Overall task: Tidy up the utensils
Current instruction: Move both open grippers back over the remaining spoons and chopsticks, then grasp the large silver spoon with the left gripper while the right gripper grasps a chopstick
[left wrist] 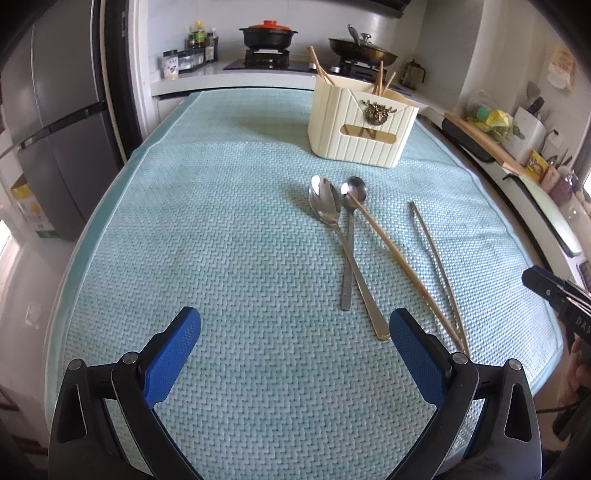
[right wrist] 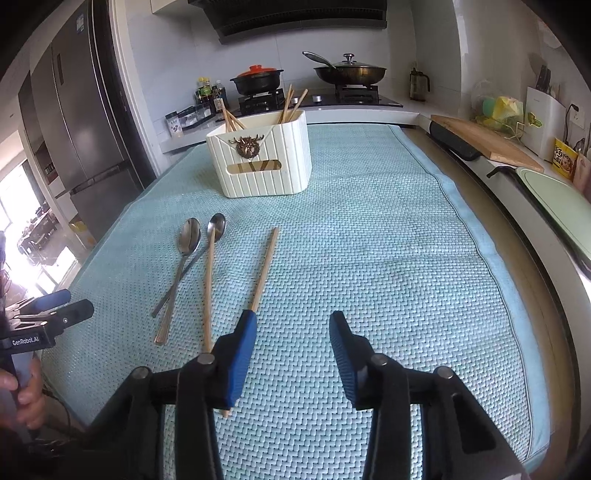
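Both tilted down over mat (left wrist: pixel 229 229): left gripper (left wrist: pixel 295 325) wide, empty; right gripper (right wrist: pixel 293 332) part-open, empty, chopstick (right wrist: pixel 264 269) under left finger; bare mat right.

Home kitchen: gas hob (right wrist: pixel 258 100) with lidded pots, fridge (right wrist: pixel 81 122), condiment bottles (left wrist: pixel 199 40), cutting board (right wrist: pixel 487 142).

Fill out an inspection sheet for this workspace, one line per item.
Surface: teal woven mat, flat.
Job's things: cream utensil holder upright, wooden chopsticks inside; two metal spoons crossed on the mat; one loose chopstick lying across a spoon bowl; another chopstick beside them.
Clutter: nothing seen on the mat.
Grippers: left gripper open, empty; right gripper open, its left finger over the chopstick's near end.
Cables: nothing seen.
Surroundings: fridge, stove with red-lidded pot and pan, cutting board.
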Demonstrator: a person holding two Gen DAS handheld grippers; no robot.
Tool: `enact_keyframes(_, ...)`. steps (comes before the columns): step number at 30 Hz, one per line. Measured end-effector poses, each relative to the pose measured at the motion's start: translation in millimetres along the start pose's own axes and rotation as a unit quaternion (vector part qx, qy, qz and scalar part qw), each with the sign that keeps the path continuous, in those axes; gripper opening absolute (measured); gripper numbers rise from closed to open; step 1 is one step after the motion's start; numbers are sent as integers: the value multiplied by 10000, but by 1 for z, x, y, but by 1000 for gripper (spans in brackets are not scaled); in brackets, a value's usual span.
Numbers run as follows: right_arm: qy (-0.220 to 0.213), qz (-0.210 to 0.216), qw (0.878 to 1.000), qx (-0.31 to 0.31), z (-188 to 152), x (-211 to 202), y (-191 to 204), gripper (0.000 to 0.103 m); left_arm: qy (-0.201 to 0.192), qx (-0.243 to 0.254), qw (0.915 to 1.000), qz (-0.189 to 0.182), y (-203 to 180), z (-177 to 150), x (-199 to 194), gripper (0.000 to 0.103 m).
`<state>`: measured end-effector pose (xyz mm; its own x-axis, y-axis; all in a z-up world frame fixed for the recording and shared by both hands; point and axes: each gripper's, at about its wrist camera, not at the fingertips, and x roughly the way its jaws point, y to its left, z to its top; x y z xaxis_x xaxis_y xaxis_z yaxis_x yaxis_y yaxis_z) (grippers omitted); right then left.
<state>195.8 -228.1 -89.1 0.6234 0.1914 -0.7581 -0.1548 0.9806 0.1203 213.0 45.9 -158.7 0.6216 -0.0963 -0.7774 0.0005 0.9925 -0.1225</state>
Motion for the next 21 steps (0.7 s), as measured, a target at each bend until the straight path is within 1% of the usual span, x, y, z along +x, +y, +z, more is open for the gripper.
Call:
enact_keyframes(4,71,24,10000,38,-1,5,0,42,-38,97,9999,-11,-1,18,13,102)
enact_keyframes(7,104,34,9999,34,0,9,0,42,-7,173,9998,-45,-3,35,32,102)
enact_keyframes(12,189,60,9998,58,-1,16,-1,42,280,324,9991,-39,-10,59,78,102)
enact_keyframes(17,276,84,9995,147,-2,24,-7,42,494,546,9969,261,-24,70,118,102)
enact_keyframes(21,307,81,9993,206,-1,28,-10,42,578,726,9942,546,-30,71,136,102)
